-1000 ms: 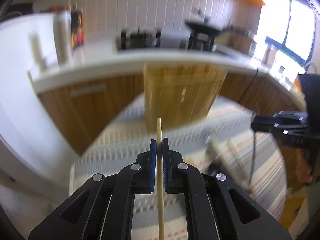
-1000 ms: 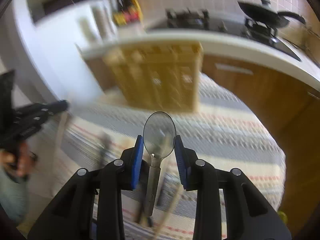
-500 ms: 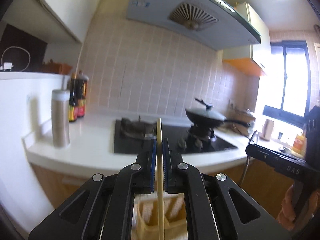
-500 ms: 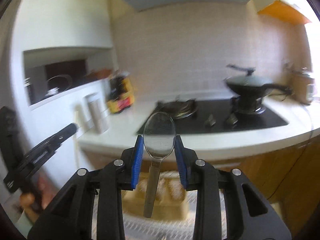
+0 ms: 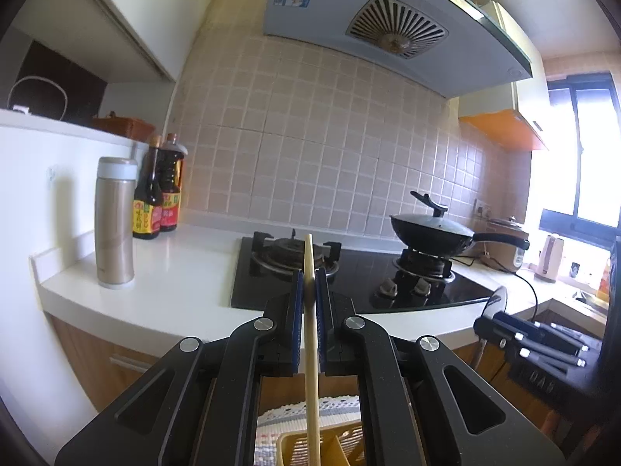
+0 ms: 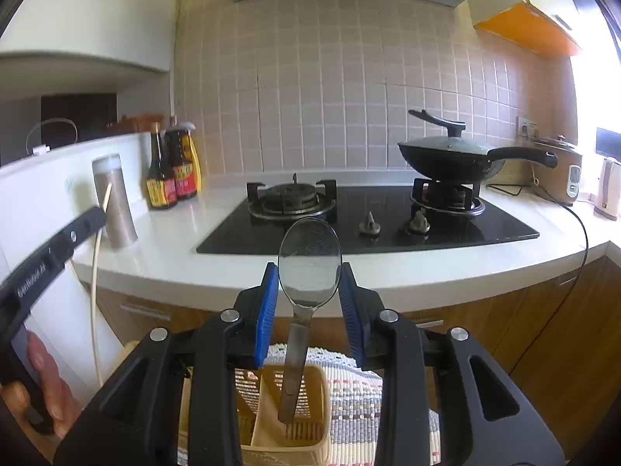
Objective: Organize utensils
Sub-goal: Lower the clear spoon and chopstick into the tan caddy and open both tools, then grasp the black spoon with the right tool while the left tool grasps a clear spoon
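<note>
My left gripper (image 5: 309,285) is shut on a pale wooden chopstick (image 5: 311,349), held upright, its lower end reaching down into the yellow slotted utensil holder (image 5: 330,446) below. My right gripper (image 6: 309,283) is shut on a metal spoon (image 6: 308,268), bowl up, its handle hanging over a compartment of the yellow holder (image 6: 287,415). The holder stands on a striped woven mat (image 6: 361,392). The left gripper and its chopstick also show at the left of the right wrist view (image 6: 58,240); the right gripper shows at the right of the left wrist view (image 5: 531,343).
Behind the mat runs a white kitchen counter (image 6: 174,244) with a black gas hob (image 6: 368,217), a lidded wok (image 6: 450,155), a steel flask (image 5: 114,221) and sauce bottles (image 5: 159,198). Wooden cabinet fronts (image 6: 543,330) lie below. An extractor hood (image 5: 388,27) hangs above.
Both grippers have tilted up from facing the mat and holder to facing the counter and wall. The chopstick and spoon stay gripped, now hanging upright over the holder.
</note>
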A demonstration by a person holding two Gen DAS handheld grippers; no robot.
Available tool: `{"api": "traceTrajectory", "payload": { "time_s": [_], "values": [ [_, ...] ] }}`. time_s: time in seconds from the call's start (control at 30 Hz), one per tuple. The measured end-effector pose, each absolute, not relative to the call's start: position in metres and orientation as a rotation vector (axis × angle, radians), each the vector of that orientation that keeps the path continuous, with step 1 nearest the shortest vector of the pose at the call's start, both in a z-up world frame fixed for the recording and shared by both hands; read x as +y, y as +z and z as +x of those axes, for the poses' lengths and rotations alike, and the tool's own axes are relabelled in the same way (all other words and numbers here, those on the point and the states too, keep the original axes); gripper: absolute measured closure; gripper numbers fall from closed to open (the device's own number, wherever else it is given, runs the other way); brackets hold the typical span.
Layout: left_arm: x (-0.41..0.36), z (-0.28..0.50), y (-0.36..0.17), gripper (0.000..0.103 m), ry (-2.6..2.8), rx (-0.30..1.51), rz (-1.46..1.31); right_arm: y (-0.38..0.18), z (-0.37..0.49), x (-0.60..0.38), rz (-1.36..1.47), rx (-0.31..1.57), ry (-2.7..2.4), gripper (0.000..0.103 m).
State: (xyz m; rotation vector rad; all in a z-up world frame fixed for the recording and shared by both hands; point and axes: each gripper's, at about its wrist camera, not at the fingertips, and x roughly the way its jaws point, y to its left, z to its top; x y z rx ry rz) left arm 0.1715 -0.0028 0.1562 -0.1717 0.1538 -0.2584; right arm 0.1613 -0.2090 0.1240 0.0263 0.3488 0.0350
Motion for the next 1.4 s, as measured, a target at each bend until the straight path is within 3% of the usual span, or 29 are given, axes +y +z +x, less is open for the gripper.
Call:
{"api": "traceTrajectory", "payload": {
  "time_s": [0.23, 0.77, 0.93, 0.97, 1.0, 1.03, 1.17, 1.23, 1.4],
  "values": [
    [0.008, 0.169, 0.186, 0.099, -0.304, 0.097, -0.214, 0.128, 0.155, -0.205, -0.003, 0.327, 0.031, 0.074],
    [-0.012, 0.173, 0.144, 0.098, -0.225, 0.074, -0.157, 0.101, 0.161, -0.206, -0.010, 0.357, 0.007, 0.074],
    [-0.002, 0.160, 0.131, 0.089, -0.252, 0.137, -0.165, 0.097, 0.151, -0.212, 0.020, 0.402, 0.064, 0.072],
    [0.003, 0.158, 0.130, 0.085, -0.264, 0.160, -0.181, 0.097, 0.149, -0.213, 0.032, 0.420, 0.087, 0.059],
    [0.009, 0.155, 0.130, 0.071, -0.276, 0.179, -0.200, 0.097, 0.144, -0.214, 0.044, 0.430, 0.108, 0.042],
    [0.014, 0.151, 0.130, 0.063, -0.285, 0.194, -0.218, 0.098, 0.137, -0.214, 0.048, 0.421, 0.113, 0.039],
    [0.035, 0.133, 0.135, 0.057, -0.345, 0.291, -0.273, 0.107, 0.110, -0.211, 0.033, 0.421, 0.138, 0.039],
    [0.041, 0.127, 0.135, 0.049, -0.384, 0.364, -0.294, 0.112, 0.096, -0.210, 0.026, 0.438, 0.123, 0.039],
    [0.052, 0.110, 0.127, 0.048, -0.420, 0.624, -0.296, 0.118, 0.070, -0.200, -0.033, 0.582, 0.151, 0.039]
  ]
}}
